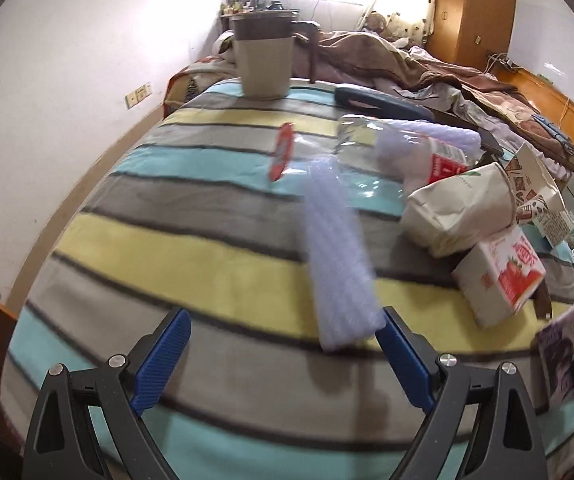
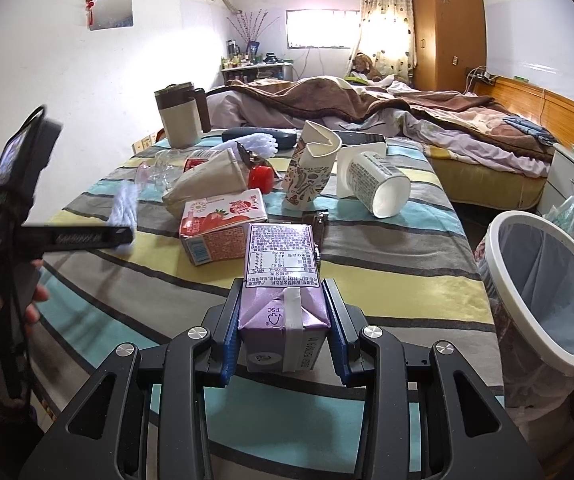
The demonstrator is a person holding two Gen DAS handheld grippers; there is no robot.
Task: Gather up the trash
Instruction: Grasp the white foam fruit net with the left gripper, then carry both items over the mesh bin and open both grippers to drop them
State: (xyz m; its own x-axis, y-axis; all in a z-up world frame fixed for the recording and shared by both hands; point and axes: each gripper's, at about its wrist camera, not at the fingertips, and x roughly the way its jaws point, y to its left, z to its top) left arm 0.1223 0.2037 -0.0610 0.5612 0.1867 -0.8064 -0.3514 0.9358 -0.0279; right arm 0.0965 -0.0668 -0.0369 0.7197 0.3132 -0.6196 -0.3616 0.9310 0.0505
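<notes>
Right gripper (image 2: 283, 320) has its jaws clamped on the purple carton (image 2: 281, 280) above the table; next it goes right into the bin (image 2: 547, 292). Left gripper (image 1: 283, 340) is wide open, empty, beside the foam wrap (image 1: 339, 264).

The right gripper (image 2: 285, 320), matt black plastic with ribbed blue finger pads (image 2: 229, 344), is clamping a smooth, faintly glossy purple paperboard carton (image 2: 279, 280). Beyond those fingers a soft, fuzzy striped cloth (image 2: 387, 264) is spreading, matt throughout. Between the left gripper's (image 1: 283, 344) parted fingers a ridged, translucent white foam sleeve (image 1: 339, 264) is lying, blurred. Shiny metal screws (image 2: 371, 332) are glinting behind the fingers.
</notes>
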